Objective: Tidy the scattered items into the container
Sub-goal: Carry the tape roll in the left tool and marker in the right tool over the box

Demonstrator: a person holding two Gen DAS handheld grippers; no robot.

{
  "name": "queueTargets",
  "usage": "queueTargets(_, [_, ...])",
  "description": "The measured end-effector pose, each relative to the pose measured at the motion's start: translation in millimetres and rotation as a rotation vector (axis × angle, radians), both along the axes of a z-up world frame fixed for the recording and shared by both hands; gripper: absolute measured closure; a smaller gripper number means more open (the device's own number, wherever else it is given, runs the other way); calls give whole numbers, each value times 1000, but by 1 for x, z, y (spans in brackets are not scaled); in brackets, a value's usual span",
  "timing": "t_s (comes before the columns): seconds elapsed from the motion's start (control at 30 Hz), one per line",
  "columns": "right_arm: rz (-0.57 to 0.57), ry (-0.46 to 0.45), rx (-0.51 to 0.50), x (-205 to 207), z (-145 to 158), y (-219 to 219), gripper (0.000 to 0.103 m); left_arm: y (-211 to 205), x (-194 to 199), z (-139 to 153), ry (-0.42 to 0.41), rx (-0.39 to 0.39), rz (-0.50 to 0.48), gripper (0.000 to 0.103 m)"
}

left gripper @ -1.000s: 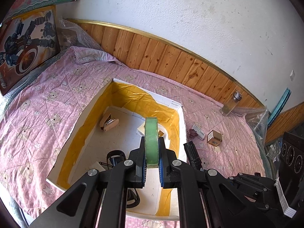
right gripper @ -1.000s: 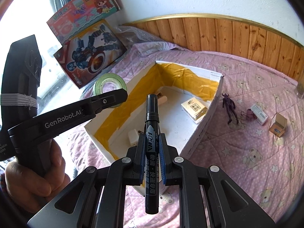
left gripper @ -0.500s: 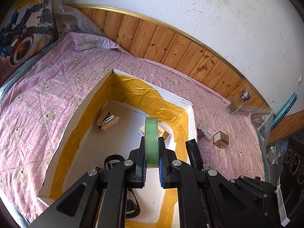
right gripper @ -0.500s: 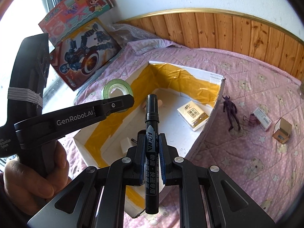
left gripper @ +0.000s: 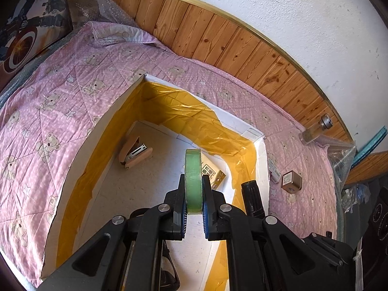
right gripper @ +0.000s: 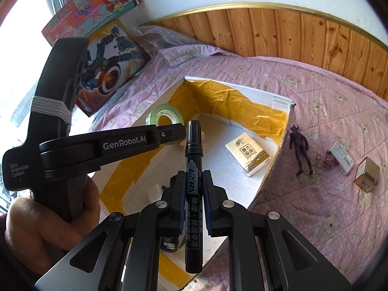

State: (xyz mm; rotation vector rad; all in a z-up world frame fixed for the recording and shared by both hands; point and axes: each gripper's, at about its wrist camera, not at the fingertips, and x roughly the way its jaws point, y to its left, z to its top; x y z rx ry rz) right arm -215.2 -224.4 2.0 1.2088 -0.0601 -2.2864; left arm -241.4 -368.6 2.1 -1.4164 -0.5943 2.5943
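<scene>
Tape roll point(left gripper: 193, 177), green, stands on edge pinched in the left tool point(left gripper: 193, 214), above the white box point(left gripper: 262, 169) on the bed. Released upright, it could roll onto the tissue pack point(left gripper: 213, 173) or stapler point(left gripper: 134, 152). Just right, the right tool point(right gripper: 192, 214) pinches a black marker point(right gripper: 193, 189); the two tools are close and might collide over the box.

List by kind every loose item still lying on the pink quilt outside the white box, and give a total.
Dark purple toy figure: 1
Dark red wire-handled clip: 1
Small cartons: 2, a white carton and a gold carton
Clear glass bottle with metal cap, at the quilt's far edge: 1
Total: 5
</scene>
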Motion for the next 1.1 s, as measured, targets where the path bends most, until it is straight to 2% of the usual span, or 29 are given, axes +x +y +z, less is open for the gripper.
queueTargets(0.23, [15,-11,7,-10,-4,-8,89,-7,-27,-11,-35,4,-6,93])
queueTargets(0.53, [31,-28,21,-22,-12,-18,89,-10,-58,-27,-70,-10,-58,93])
queueTargets(1.1, [0,-134,61,-46,-40,-23,89,-13,-94,-59,-140,-21,-99,93])
